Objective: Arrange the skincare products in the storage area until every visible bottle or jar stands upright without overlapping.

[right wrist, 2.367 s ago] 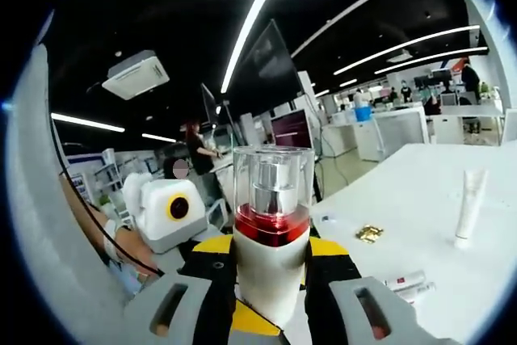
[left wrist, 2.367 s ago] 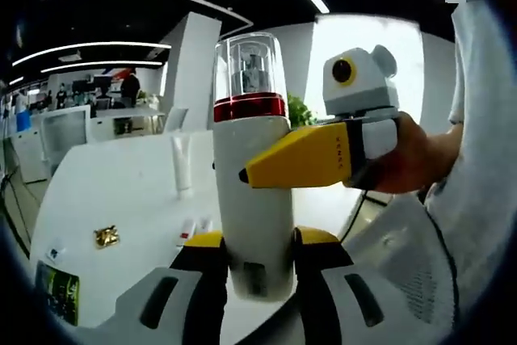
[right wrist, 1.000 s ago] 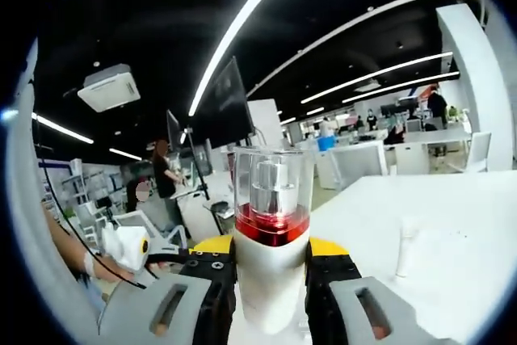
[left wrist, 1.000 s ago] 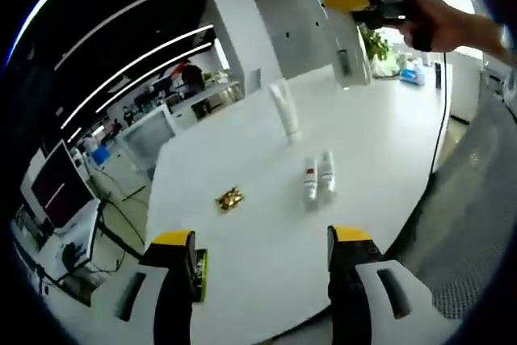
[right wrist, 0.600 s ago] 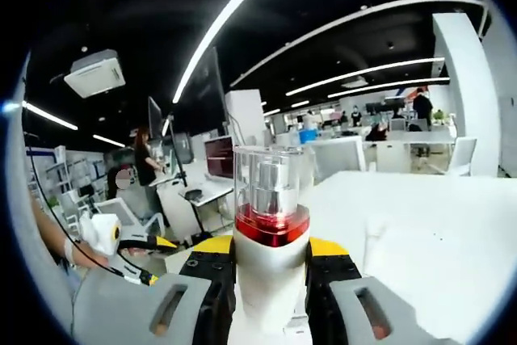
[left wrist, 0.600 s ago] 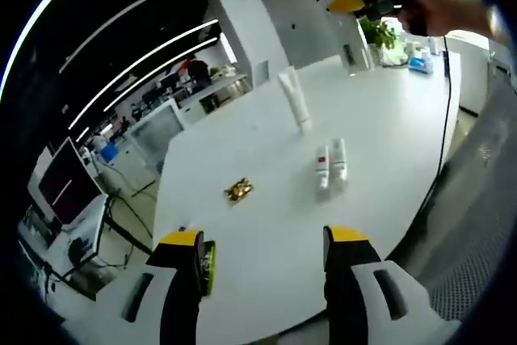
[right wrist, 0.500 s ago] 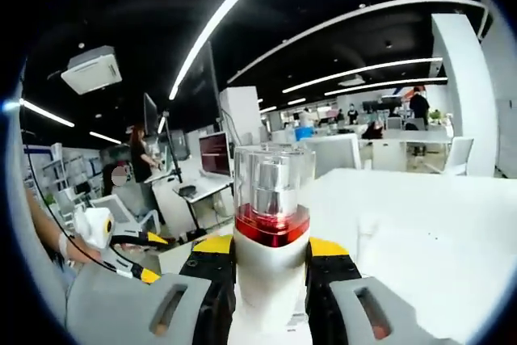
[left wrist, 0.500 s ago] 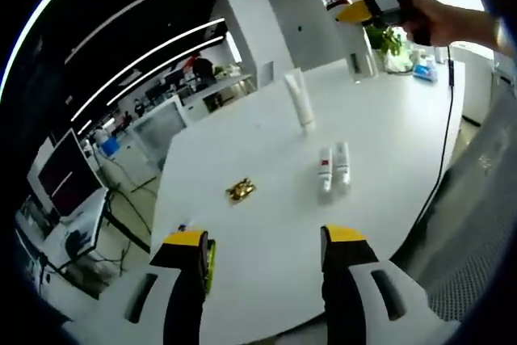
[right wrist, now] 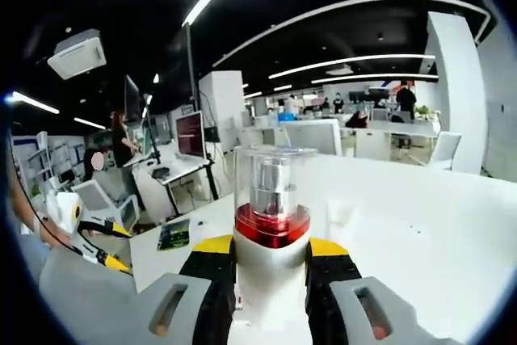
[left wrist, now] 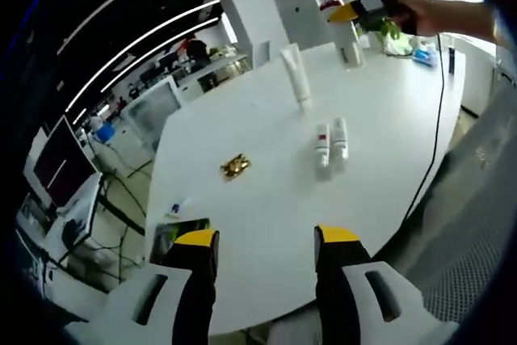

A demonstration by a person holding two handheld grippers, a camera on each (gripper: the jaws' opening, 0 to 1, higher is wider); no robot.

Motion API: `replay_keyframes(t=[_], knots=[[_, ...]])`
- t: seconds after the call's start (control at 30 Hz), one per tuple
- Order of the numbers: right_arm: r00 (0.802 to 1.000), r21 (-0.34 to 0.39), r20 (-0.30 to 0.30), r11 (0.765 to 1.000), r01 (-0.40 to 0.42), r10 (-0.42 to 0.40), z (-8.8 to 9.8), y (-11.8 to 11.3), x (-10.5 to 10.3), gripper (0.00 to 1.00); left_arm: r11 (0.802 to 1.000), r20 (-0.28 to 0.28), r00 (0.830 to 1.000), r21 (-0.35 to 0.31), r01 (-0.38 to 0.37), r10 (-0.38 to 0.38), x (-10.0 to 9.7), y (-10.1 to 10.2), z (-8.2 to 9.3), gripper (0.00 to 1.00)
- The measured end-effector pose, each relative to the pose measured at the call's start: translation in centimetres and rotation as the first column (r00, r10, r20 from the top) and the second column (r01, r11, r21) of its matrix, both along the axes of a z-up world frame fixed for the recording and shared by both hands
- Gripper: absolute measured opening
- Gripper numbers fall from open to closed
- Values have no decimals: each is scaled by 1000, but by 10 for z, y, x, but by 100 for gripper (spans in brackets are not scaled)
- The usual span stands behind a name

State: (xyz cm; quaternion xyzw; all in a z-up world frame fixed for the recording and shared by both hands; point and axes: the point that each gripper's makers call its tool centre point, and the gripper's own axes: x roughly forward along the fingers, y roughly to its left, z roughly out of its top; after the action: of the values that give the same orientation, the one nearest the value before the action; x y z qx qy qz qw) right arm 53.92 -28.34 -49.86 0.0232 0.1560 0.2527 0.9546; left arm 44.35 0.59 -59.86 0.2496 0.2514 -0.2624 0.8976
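Bottle [right wrist: 272,224] upright, clamped between right gripper [right wrist: 271,268] fingers [right wrist: 212,280]

near bench [left wrist: 266,224]: bare white top ahead of the left tool [left wrist: 262,240]
middle: two small tubes [left wrist: 331,141] lying side by side; gold piece [left wrist: 235,166] to their left
far: upright tube [left wrist: 296,76]; right tool [left wrist: 355,12] gripping the pump bottle [left wrist: 338,23]
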Motion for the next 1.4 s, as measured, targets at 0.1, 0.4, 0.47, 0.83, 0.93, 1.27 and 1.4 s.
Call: replay_keyframes(t=[0.1,0.4,0.47,0.83,0.93,1.27,1.4], knots=[[1000,-23,-7,1000,9,-9,-8,-7,9,26,1000,-1,1000,-4,6,-6,0,-1,0,48],[999,-42,-8,998,48,-49,-21,-20,35,27,1000,-37,999,23,18,-17,-4,-1,-9,46],[999,-49,-8,997,52,-52,-24,-22,38,27,999,-41,999,27,19,-18,-5,0,-11,47],[995,-39,-42,996,86,-88,-50,-37,59,27,999,-73,997,48,14,-11,-7,4,-19,46],[995,-54,-40,995,88,-90,-55,-39,64,26,999,-76,997,50,14,-11,-8,6,-21,46],[995,-44,-13,994,97,-98,-65,-52,81,26,998,-76,997,60,17,-13,-7,9,-23,46],[995,-83,12,992,95,-94,-72,-56,88,26,998,-84,996,65,17,-12,-7,10,-24,46]])
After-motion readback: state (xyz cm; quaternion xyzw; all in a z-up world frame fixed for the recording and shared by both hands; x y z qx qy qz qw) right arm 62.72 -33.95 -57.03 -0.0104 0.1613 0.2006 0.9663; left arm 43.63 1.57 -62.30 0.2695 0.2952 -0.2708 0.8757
